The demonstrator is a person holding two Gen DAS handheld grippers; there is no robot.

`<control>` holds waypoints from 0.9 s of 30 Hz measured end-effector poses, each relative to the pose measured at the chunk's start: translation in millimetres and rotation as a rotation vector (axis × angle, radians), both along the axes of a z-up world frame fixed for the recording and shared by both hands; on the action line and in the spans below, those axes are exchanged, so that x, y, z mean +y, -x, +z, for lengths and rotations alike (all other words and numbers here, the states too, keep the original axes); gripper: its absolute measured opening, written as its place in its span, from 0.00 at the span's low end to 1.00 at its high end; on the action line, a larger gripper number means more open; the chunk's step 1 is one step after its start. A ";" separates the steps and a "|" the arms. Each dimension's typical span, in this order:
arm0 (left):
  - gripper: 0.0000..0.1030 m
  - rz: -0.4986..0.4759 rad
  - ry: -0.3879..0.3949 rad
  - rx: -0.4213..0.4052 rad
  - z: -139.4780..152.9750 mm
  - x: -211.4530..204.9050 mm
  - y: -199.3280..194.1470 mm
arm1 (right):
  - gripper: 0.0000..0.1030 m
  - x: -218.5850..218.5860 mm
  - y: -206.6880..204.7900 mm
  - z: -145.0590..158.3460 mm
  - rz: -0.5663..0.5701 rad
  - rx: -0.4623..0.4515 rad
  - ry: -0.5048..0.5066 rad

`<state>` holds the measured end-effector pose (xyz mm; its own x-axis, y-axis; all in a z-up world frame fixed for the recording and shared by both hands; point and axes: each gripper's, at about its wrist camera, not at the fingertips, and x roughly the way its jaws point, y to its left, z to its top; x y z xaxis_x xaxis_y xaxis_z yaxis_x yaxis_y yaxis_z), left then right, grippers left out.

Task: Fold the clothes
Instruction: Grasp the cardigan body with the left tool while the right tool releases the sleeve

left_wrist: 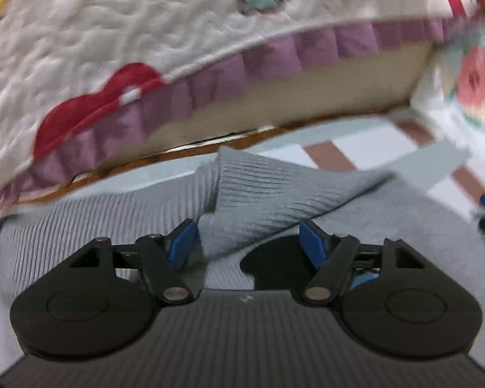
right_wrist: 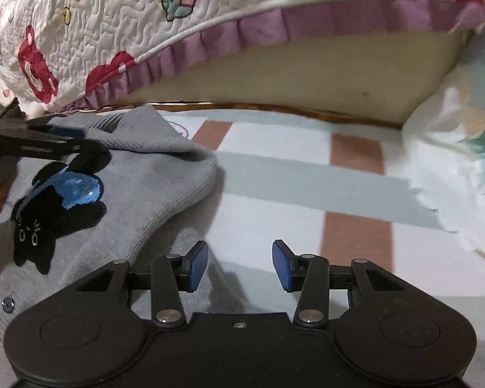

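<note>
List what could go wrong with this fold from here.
1. The left gripper is open around the grey sleeve; a shallow pinch may let it slip.
2. The right gripper is open and holds nothing, so the cardigan could drag across the striped blanket.

Grey sweater — ribbed, matt knit; its cat patch fuzzy black. Quilt — puckered stitched cotton. Left claw matt plastic, steel pins.

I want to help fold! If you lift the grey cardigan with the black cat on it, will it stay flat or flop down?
Probably flop: the grey cardigan is soft knit, and its folded sleeve already sags into creases. It looks light, and should drag rather than slide on the checked blanket.
</note>
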<state>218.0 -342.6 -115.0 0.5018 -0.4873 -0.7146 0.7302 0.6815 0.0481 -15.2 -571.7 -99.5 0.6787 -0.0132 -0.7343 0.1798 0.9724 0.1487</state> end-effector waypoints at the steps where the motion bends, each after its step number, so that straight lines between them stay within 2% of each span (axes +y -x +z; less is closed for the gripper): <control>1: 0.68 -0.027 -0.036 -0.011 -4.1 -7.8 -5.0 | 0.48 -1.3 0.2 -2.3 0.000 -0.006 -0.020; 4: 0.67 -0.054 -0.092 -0.071 -17.2 -21.3 -13.0 | 0.48 -3.2 -0.4 -6.2 0.020 -0.021 -0.057; 6: 0.36 -0.074 -0.093 -0.092 -22.6 -26.3 -16.5 | 0.48 -4.5 -1.0 -8.8 0.034 -0.030 -0.081; 7: 0.07 -0.089 -0.104 -0.140 -19.9 -26.0 -9.7 | 0.48 -5.1 -2.9 -9.0 0.046 -0.029 -0.084; 9: 0.05 -0.117 -0.123 -0.236 -14.3 -25.2 4.1 | 0.48 -1.2 -4.8 -9.7 0.064 -0.018 -0.068; 11: 0.05 -0.085 -0.085 -0.293 2.5 -7.6 27.1 | 0.48 3.3 -4.8 -10.5 0.082 -0.004 -0.048; 13: 0.05 -0.012 0.005 -0.286 26.2 22.1 40.9 | 0.48 7.5 -4.4 -11.3 0.102 0.008 -0.034; 17: 0.05 0.162 0.122 -0.372 68.7 106.2 78.0 | 0.48 13.6 -1.3 -10.9 0.123 0.035 -0.011; 20: 0.05 0.316 0.190 -0.247 66.0 174.1 105.1 | 0.48 22.0 1.2 -7.6 0.142 0.054 0.035; 26: 0.07 0.264 0.055 -0.017 -13.9 214.7 135.0 | 0.49 38.9 6.1 -0.9 0.178 0.093 0.126; 27: 0.07 0.261 0.056 0.010 -14.5 213.5 131.6 | 0.50 41.7 6.9 0.2 0.184 0.100 0.141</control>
<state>86.4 -129.1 -129.5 0.6088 -0.3812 -0.6958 0.5298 0.8481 -0.0011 -22.1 -530.1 -99.3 0.6034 -0.0029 -0.7975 0.0047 1.0000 -0.0001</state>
